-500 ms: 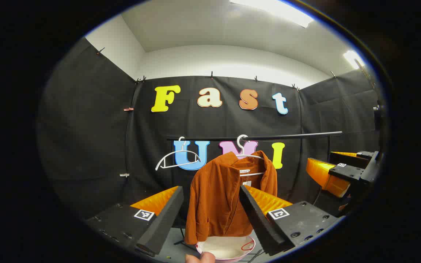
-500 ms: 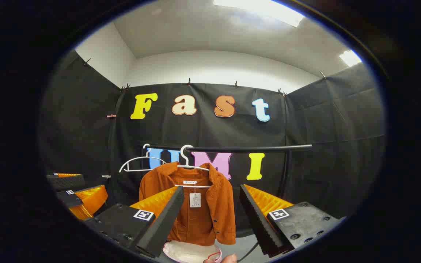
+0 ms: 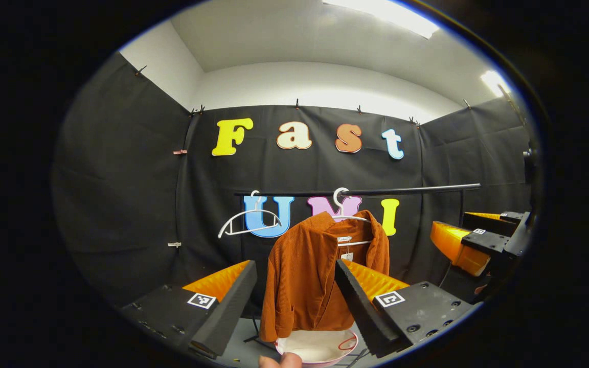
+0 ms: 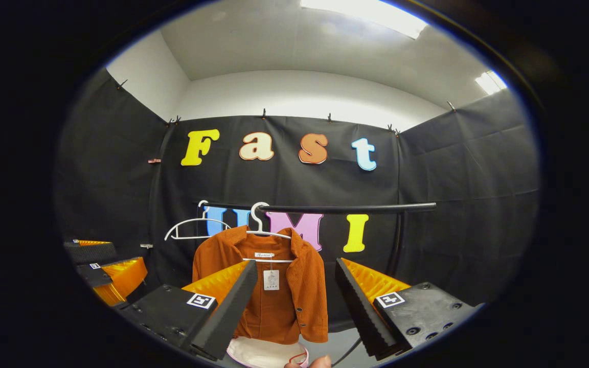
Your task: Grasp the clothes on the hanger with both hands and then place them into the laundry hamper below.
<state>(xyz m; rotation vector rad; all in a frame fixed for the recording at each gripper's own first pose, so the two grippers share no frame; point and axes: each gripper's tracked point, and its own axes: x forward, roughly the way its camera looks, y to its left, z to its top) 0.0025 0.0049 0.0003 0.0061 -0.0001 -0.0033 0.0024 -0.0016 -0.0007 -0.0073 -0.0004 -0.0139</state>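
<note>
Overhead, one rail carries two hangers | one rust jacket on one hanger | one hamper below | left gripper, right gripper: fingers spread, grasping nothing

An empty white hanger hangs from a black horizontal rail, near the rail's left end. The rail crosses in front of the black cloth wall. Above the cloth runs a white wall, and bright ceiling light panels glow overhead
</note>
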